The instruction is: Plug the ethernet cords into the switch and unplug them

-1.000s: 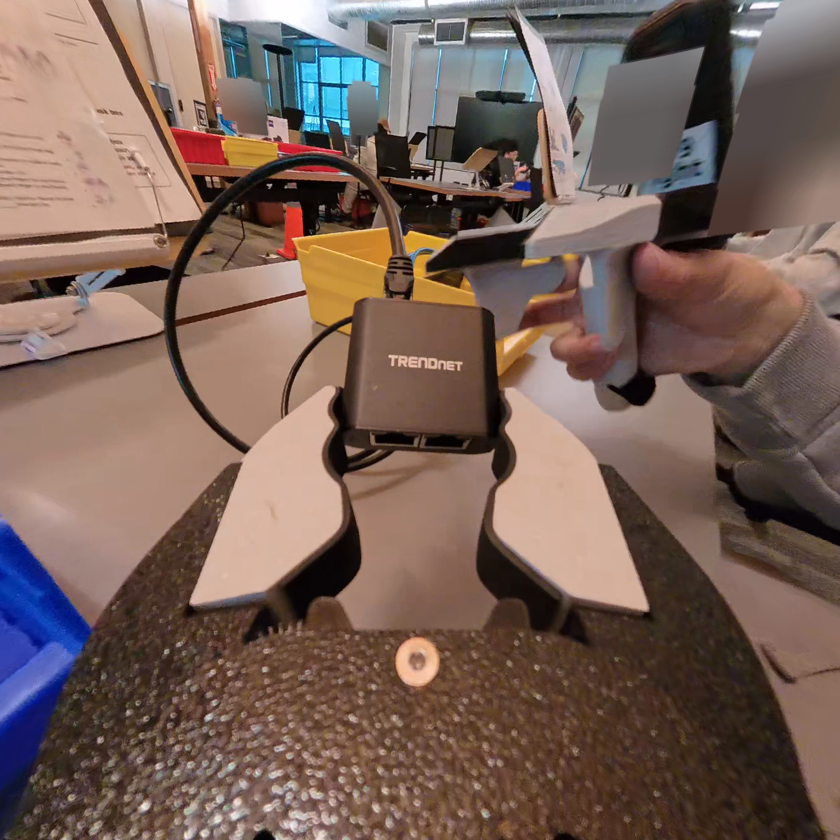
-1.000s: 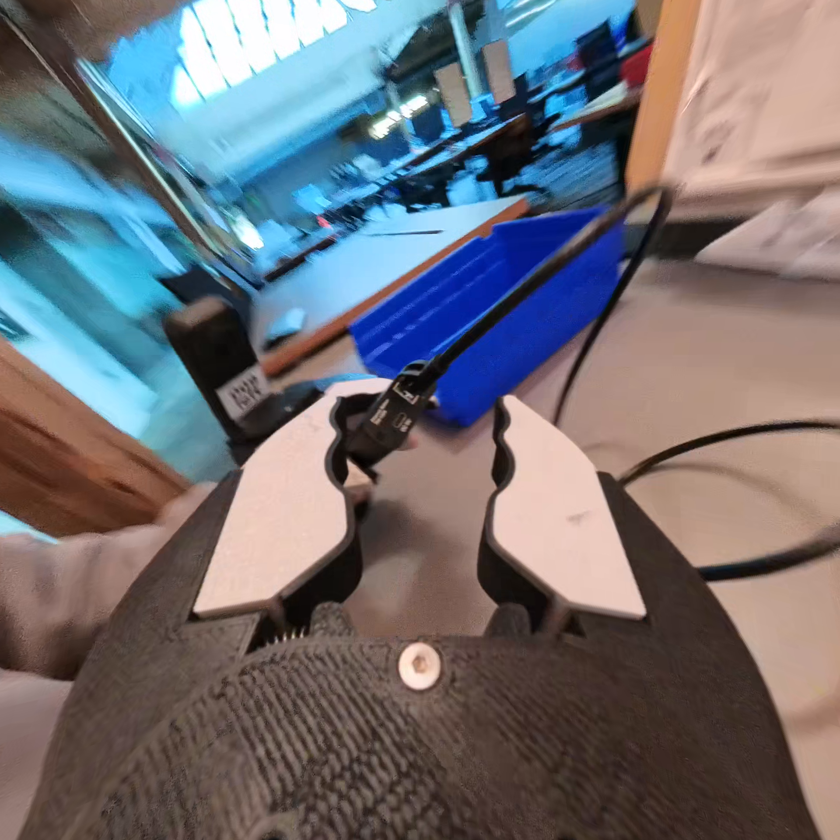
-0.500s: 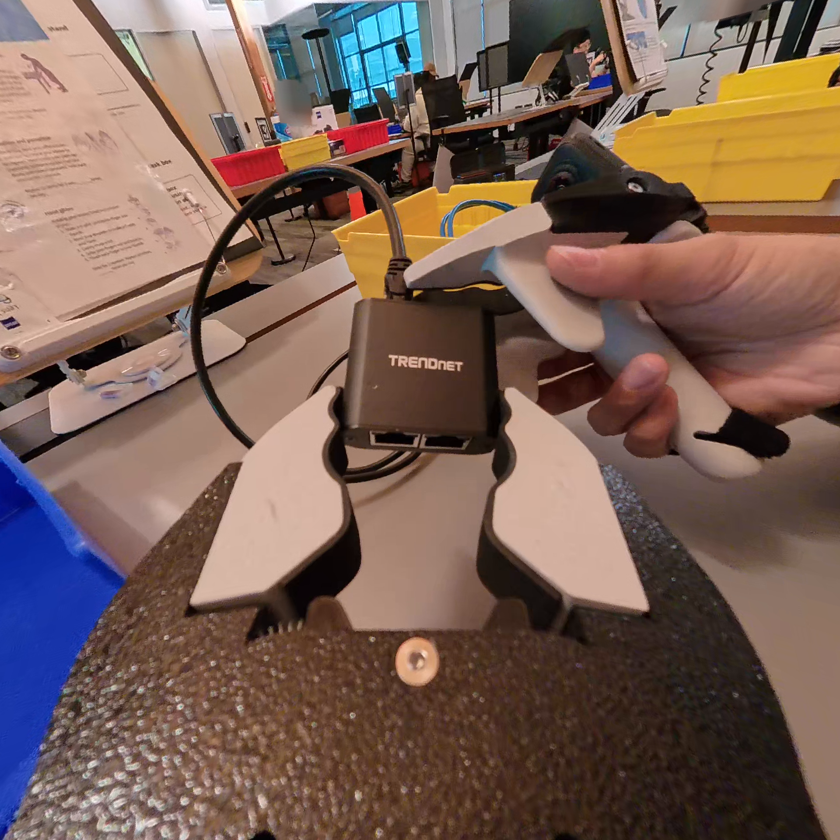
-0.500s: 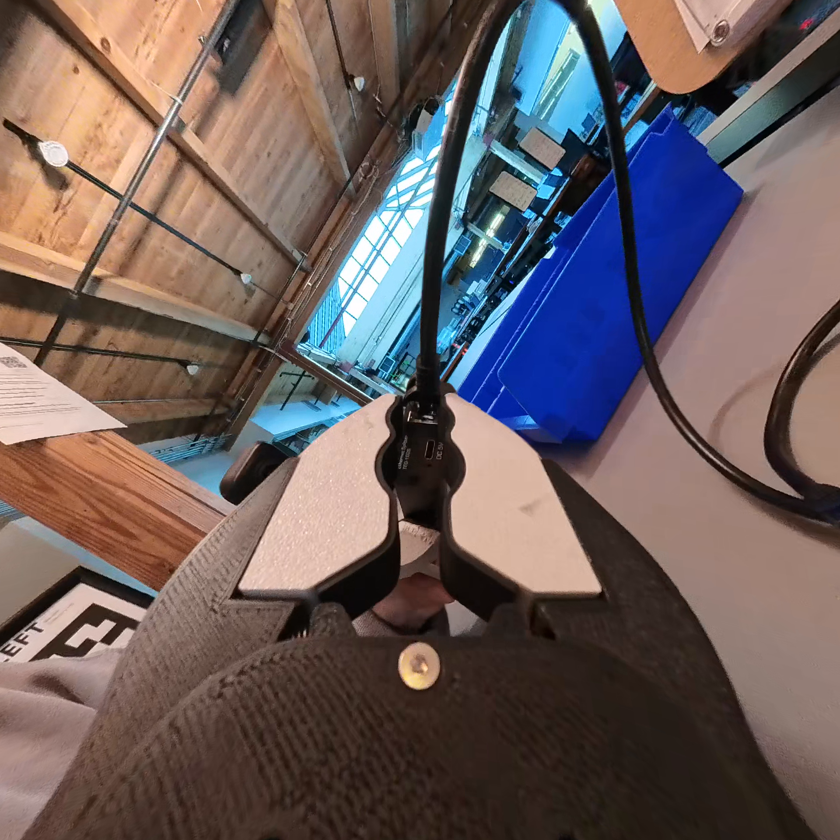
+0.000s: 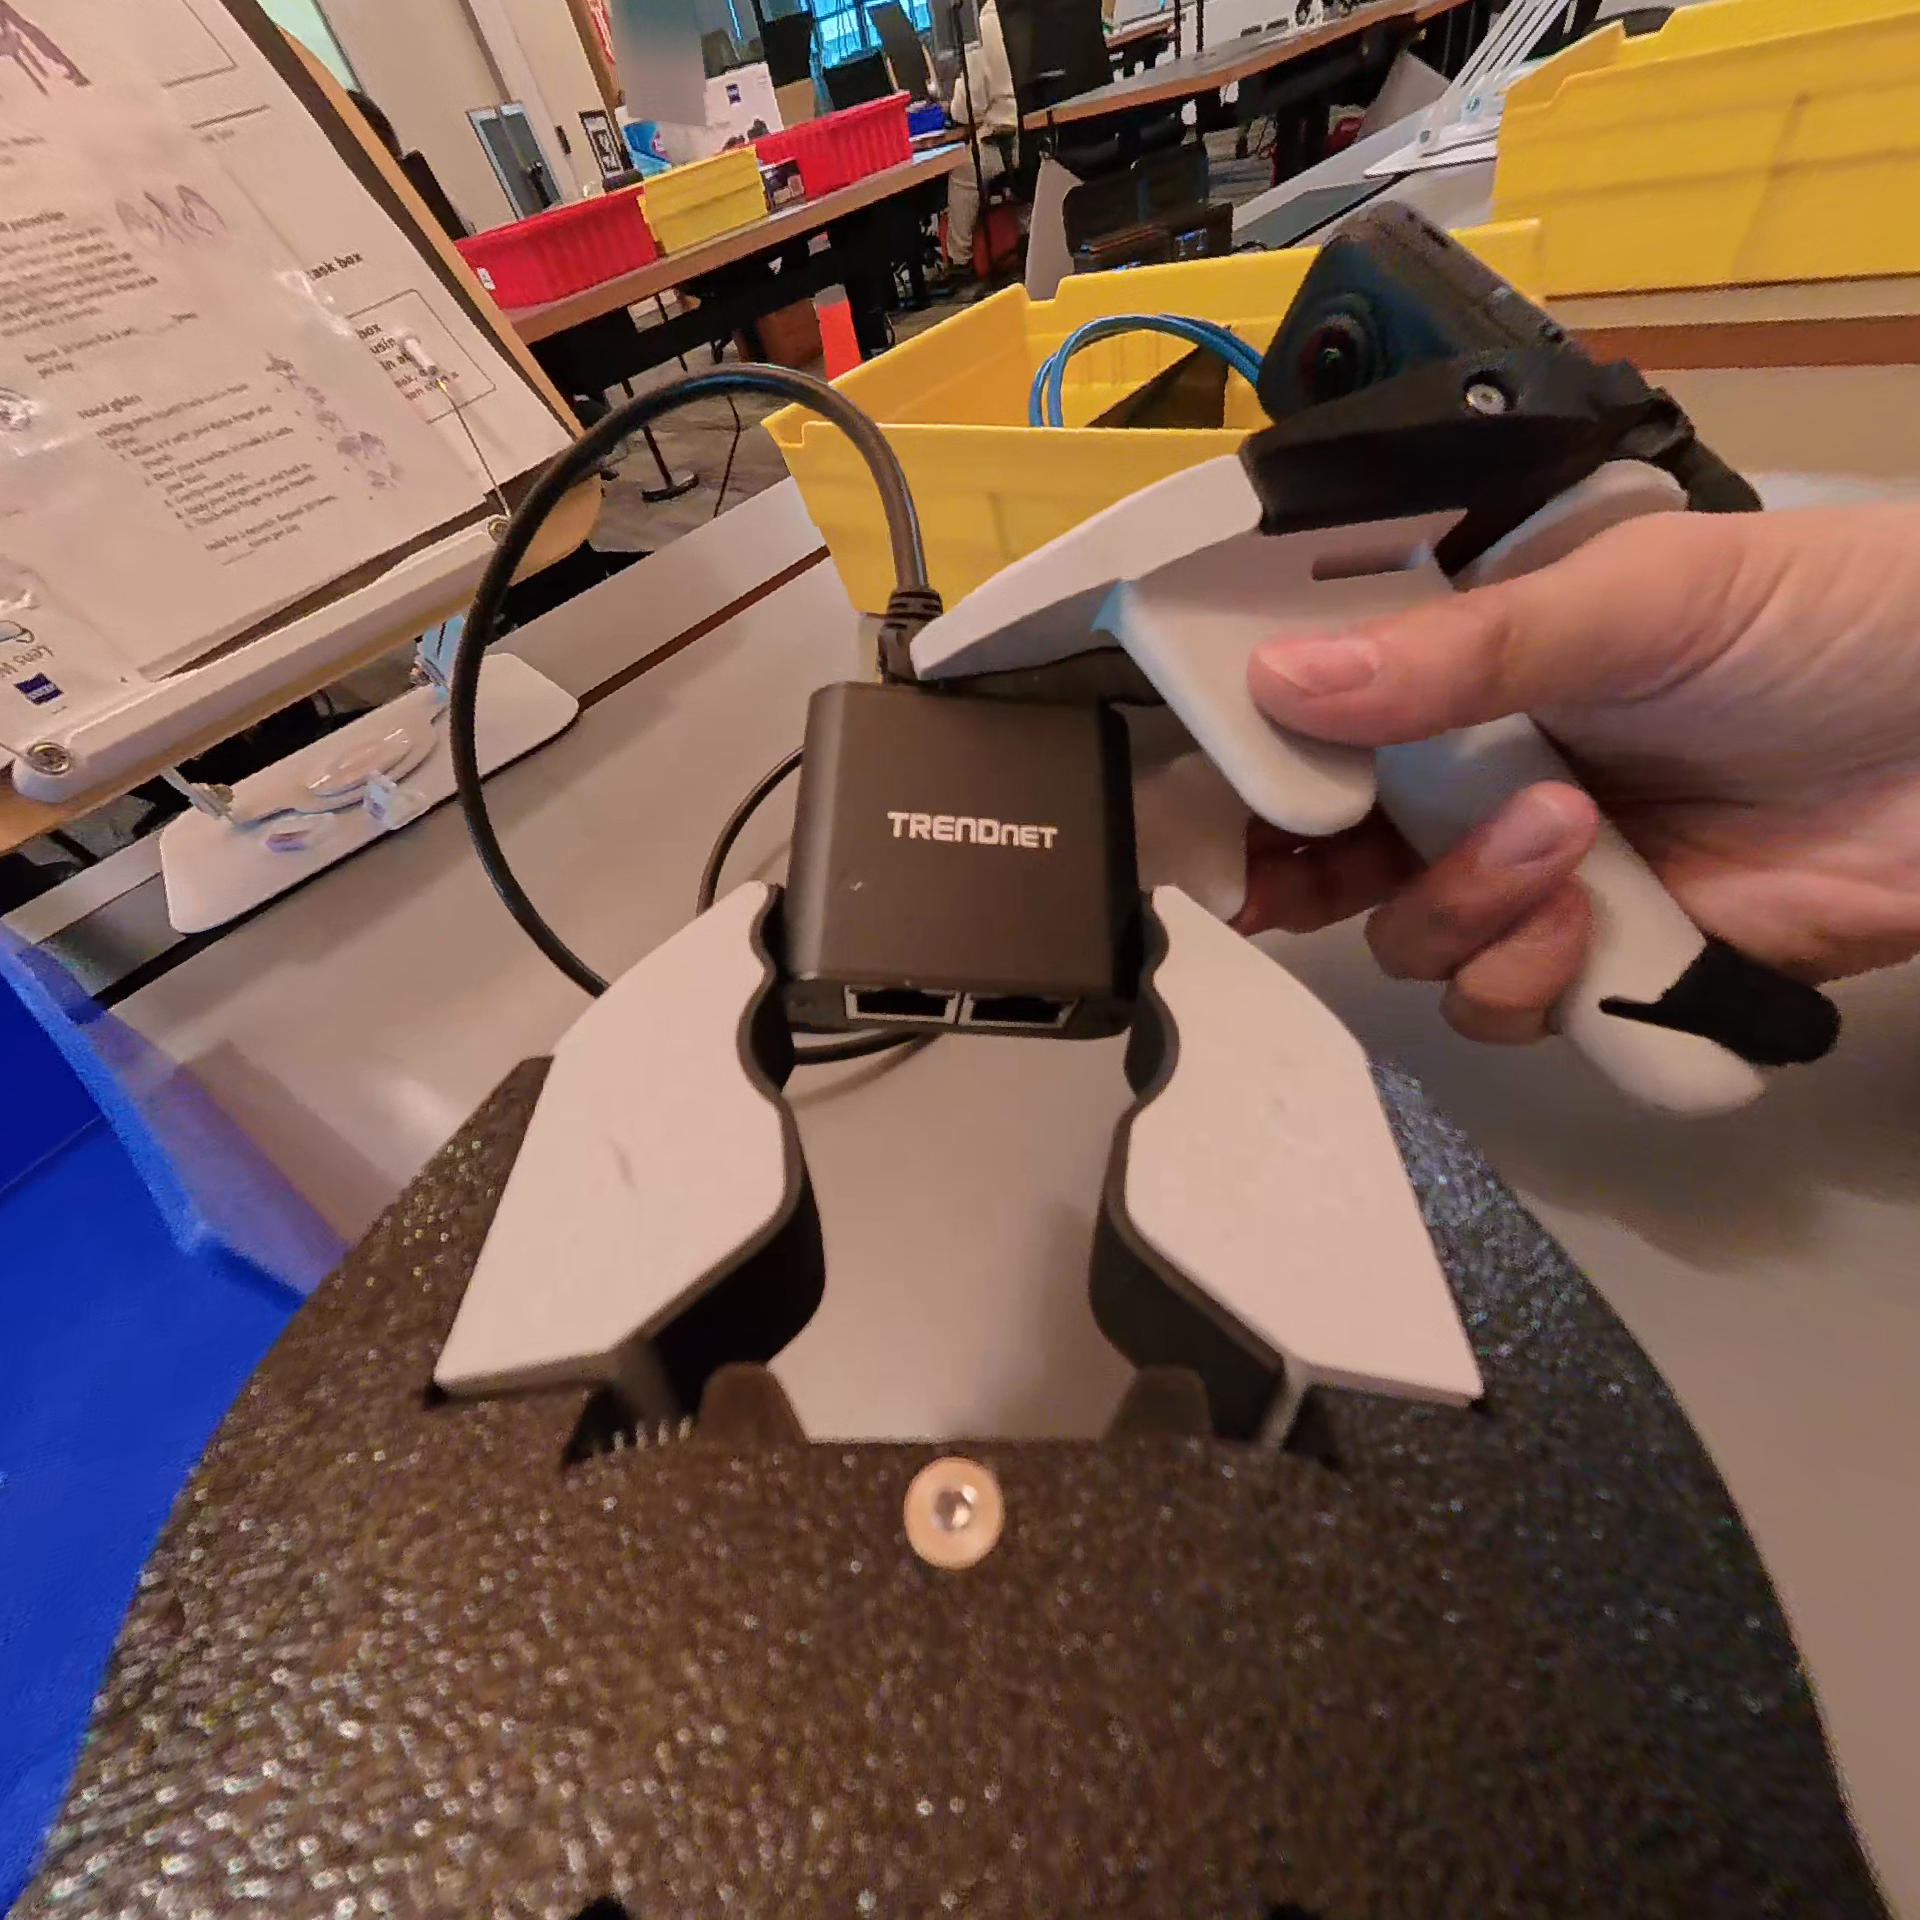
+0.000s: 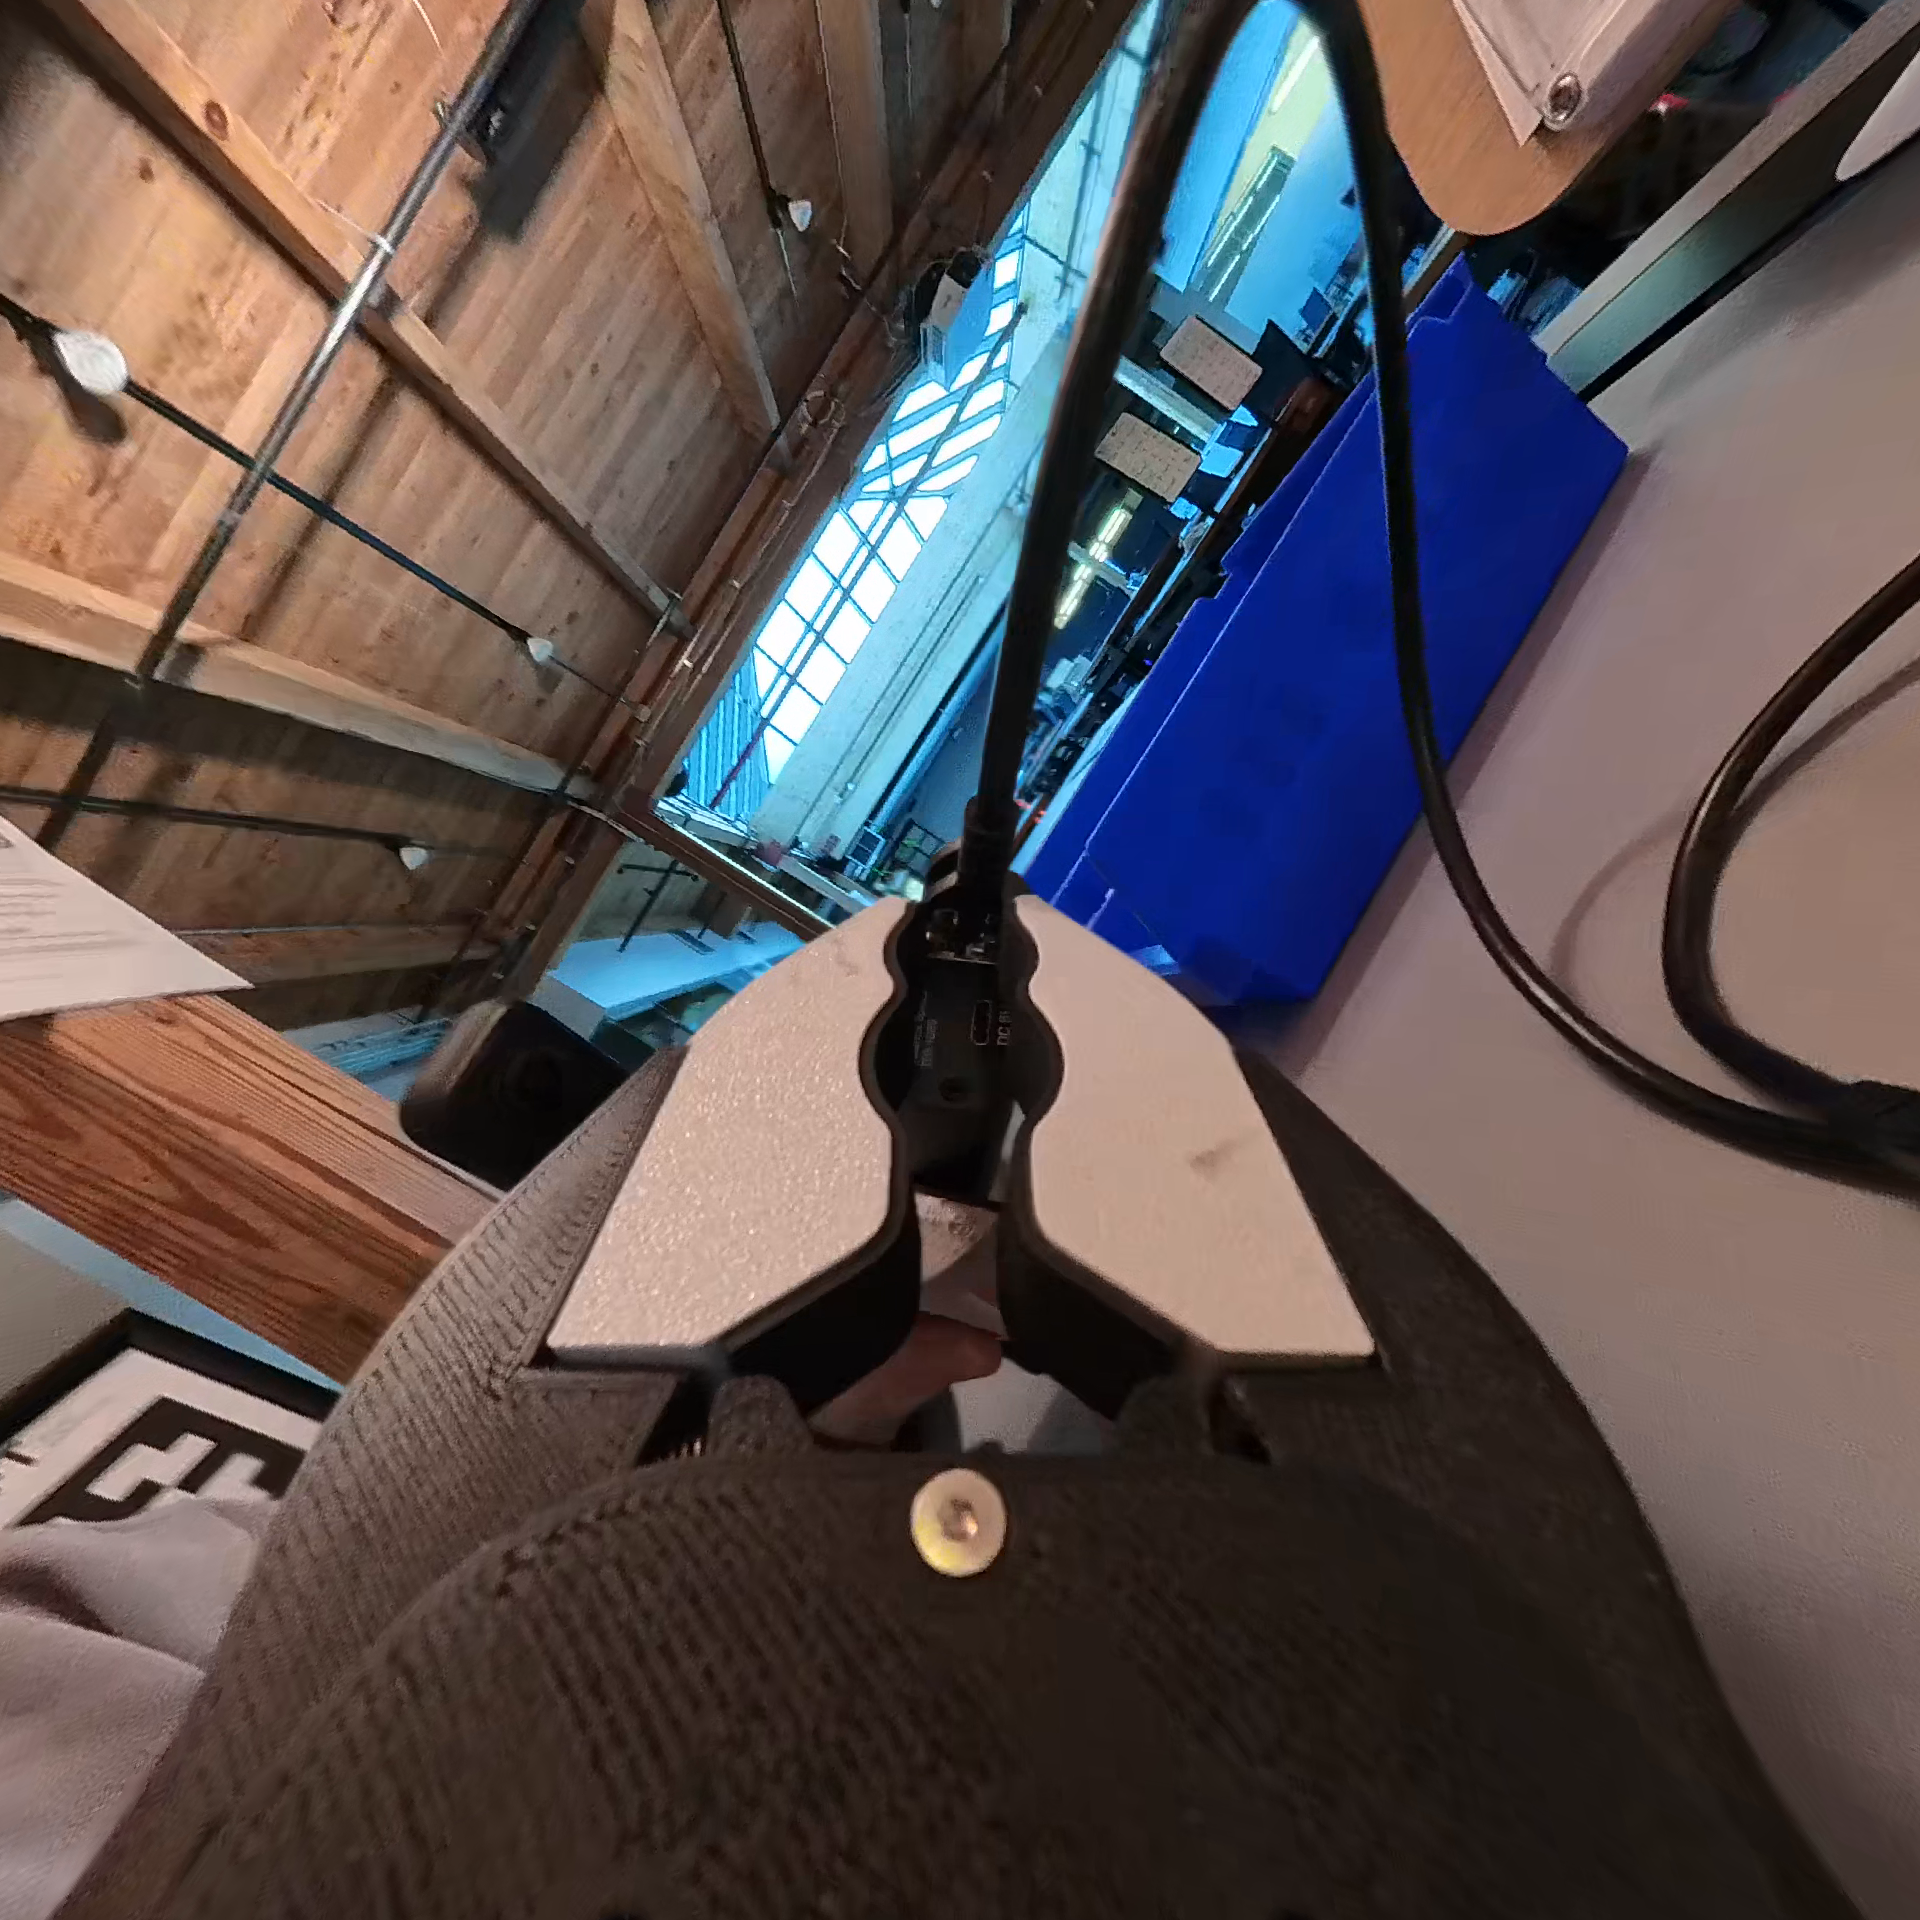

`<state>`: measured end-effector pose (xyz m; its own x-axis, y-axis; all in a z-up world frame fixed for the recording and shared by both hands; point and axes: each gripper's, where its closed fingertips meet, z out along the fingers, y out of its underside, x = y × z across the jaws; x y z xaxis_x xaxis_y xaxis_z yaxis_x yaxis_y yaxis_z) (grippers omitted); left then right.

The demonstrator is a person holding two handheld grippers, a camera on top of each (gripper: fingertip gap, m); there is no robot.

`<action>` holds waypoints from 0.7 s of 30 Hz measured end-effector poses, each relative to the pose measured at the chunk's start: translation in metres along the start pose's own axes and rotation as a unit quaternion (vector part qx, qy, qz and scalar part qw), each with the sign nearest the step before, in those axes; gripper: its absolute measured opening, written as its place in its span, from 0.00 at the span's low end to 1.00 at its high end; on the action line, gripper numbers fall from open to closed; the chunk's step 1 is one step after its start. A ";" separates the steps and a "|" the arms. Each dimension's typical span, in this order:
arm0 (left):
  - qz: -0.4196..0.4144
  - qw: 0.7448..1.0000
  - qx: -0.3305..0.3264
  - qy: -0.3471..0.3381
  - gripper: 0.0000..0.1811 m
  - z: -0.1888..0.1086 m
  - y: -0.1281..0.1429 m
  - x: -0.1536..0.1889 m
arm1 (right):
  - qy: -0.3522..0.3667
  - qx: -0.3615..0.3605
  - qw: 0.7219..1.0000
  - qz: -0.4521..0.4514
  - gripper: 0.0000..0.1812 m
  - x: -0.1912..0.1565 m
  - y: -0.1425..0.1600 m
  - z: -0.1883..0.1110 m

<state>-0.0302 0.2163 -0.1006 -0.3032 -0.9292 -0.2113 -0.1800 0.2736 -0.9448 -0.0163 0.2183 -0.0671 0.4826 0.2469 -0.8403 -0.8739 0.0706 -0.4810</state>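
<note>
Left gripper (image 5: 956, 966) clamps black switch (image 5: 961, 831) by its sides, above grey table (image 5: 364, 997); two front ports empty. Right gripper (image 6: 961, 997) pinched onto switch's back end where black cord (image 5: 520, 623) plugs in, cord looping to table. Yellow bin (image 5: 997, 468) behind.

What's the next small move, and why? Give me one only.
Probably reopen the right gripper slightly and slide it up onto the black cord's plug. The left gripper already clamps the switch by its sides. The right one seems shut on the switch's rear body, with the plug just past its tips, so pulling now would not unplug anything.
</note>
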 end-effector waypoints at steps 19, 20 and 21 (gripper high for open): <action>-0.017 0.999 0.043 -0.007 0.34 0.005 -0.007 0.006 | -0.022 -0.042 0.990 -0.130 0.08 -0.002 -0.003 -0.007; -0.051 0.997 0.052 0.008 0.34 0.005 -0.008 0.007 | -0.020 -0.044 0.990 -0.131 0.08 -0.001 -0.003 -0.007; -0.094 0.993 0.064 0.029 0.34 0.004 -0.011 0.009 | -0.017 -0.044 0.989 -0.139 0.07 -0.001 -0.004 -0.008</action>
<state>-0.0268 0.2041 -0.0934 -0.3299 -0.9439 -0.0174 -0.1187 0.0598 -0.9911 -0.0129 0.2105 -0.0667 0.6995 0.2631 -0.6644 -0.6987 0.0571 -0.7131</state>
